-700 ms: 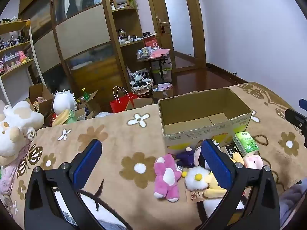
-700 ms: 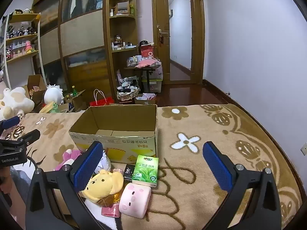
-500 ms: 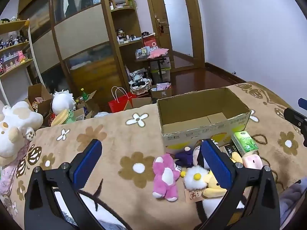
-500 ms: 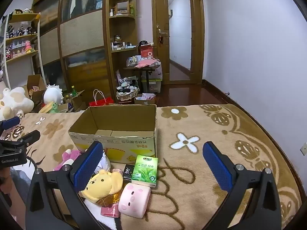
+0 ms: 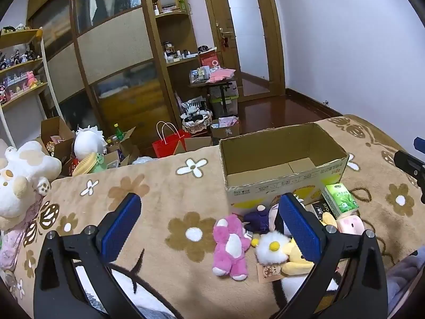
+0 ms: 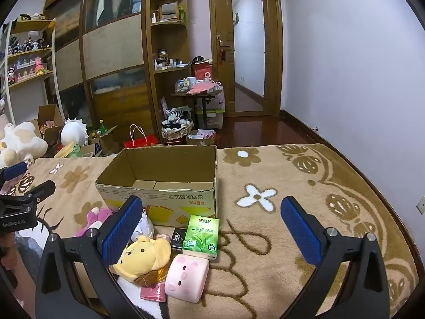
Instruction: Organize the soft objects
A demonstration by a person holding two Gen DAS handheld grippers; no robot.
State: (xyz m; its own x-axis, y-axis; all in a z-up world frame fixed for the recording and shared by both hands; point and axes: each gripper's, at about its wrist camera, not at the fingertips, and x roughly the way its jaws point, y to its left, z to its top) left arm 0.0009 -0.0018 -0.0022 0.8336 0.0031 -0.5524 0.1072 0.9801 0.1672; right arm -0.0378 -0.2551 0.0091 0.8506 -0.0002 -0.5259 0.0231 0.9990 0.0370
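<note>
While spread wide, both grippers' fingers (image 5: 120, 227) (image 6: 300, 230) hold nothing.

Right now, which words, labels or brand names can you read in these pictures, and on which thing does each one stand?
"GenRobot.AI": on the left gripper, seen from the right wrist.
Green tissue pack: Chinese print, too small to read.
Cardboard box: front print upside down, unreadable.
Black packet: blurred.
</note>
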